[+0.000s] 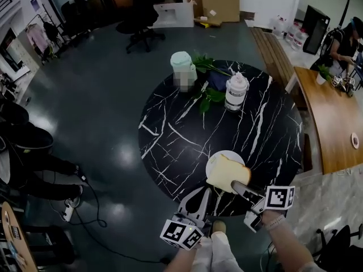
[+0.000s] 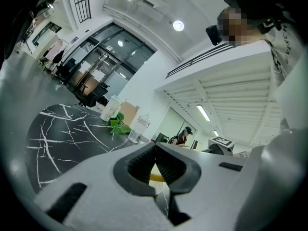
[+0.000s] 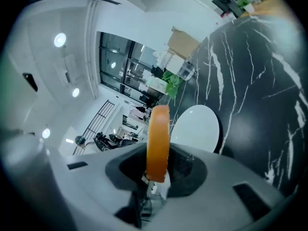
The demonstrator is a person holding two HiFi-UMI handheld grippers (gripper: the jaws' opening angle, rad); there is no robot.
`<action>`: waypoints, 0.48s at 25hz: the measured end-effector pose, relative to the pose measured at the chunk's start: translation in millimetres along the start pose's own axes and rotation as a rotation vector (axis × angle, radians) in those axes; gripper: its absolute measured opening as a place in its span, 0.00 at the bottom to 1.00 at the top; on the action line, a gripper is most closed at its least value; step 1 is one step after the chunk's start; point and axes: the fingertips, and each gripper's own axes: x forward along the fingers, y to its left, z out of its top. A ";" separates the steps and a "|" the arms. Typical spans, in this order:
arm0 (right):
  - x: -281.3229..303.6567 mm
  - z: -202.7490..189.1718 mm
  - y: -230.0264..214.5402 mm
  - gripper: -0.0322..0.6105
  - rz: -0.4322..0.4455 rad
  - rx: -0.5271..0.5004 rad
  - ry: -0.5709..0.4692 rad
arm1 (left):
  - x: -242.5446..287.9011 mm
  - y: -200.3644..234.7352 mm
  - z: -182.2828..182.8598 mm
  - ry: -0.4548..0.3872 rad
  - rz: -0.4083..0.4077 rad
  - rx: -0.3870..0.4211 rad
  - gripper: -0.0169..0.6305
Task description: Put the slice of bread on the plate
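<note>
In the head view, a pale slice of bread [image 1: 228,174] hangs over the near side of a white plate [image 1: 218,159] on the round black marble table [image 1: 187,135]. My right gripper [image 1: 235,187] is shut on the slice's near edge. In the right gripper view the bread [image 3: 158,143] stands edge-on between the jaws, orange crust toward the camera, with the plate [image 3: 195,126] just beyond it. My left gripper [image 1: 201,197] sits at the table's front edge, left of the bread, jaws together on nothing [image 2: 155,154].
At the table's far side stand a mint-lidded jug [image 1: 182,69], a clear jar with a white lid [image 1: 236,91] and green leaves [image 1: 210,95]. A wooden table [image 1: 329,123] lies to the right, with a seated person [image 1: 343,44] behind it. An office chair [image 1: 139,21] stands beyond.
</note>
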 end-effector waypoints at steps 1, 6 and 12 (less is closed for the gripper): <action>5.8 2.2 -4.2 0.19 0.007 0.035 0.006 | 0.2 2.1 -0.8 -0.001 0.008 -0.007 0.03; 24.0 3.1 -24.9 0.19 -0.013 0.115 0.056 | 3.2 8.4 -3.4 -0.012 0.029 -0.035 0.03; 26.0 5.5 -45.7 0.19 -0.032 0.178 0.090 | 9.7 9.0 1.8 -0.032 0.025 -0.058 0.03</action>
